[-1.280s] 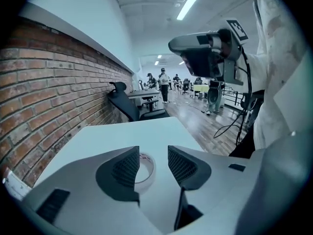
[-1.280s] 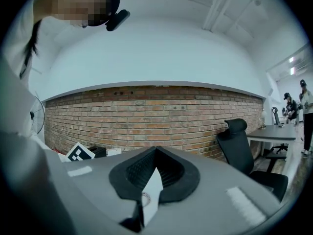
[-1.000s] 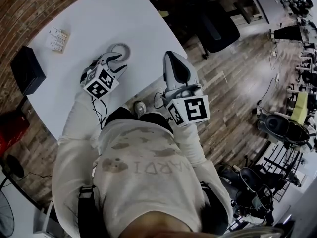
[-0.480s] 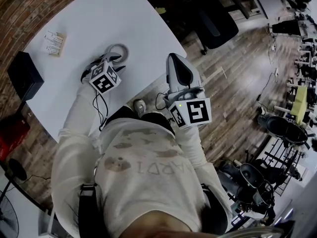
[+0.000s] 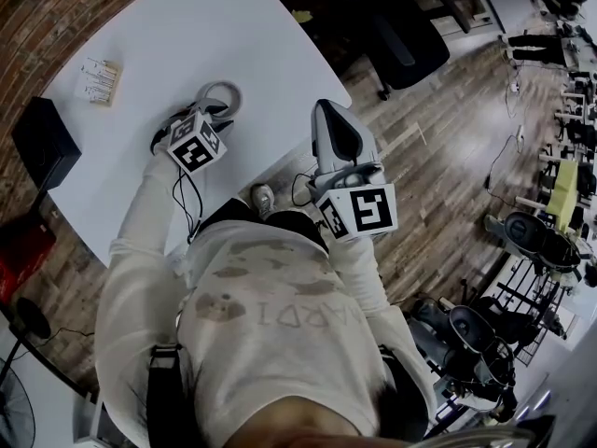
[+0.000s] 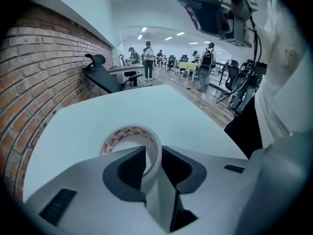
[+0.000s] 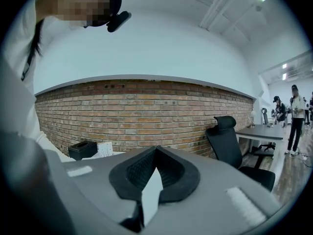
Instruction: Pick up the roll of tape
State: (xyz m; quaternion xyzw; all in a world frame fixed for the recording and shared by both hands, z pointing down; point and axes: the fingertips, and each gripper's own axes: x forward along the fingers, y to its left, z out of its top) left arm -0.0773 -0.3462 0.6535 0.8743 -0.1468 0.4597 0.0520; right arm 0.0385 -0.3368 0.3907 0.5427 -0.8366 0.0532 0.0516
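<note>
Sinking to the white table [image 5: 187, 26], the left gripper [image 5: 216, 111] had just been closing its jaws onto the wall of the white red-printed roll of tape [image 6: 129, 130] lying there, seemingly ready to lift; the right gripper [image 5: 327, 110] had its jaws together, empty.

**Camera layout.** We look steeply down from above the head onto the white table [image 5: 187, 35]. The left gripper view sits low and close over the table top and faces along its length. It shares the roll of tape [image 5: 224, 93] with the head view. The right gripper view, beside the table's near edge, faces about level across it to the brick wall [image 7: 146, 116]. It shares the black box [image 7: 82, 150] at the table's end with the head view.
</note>
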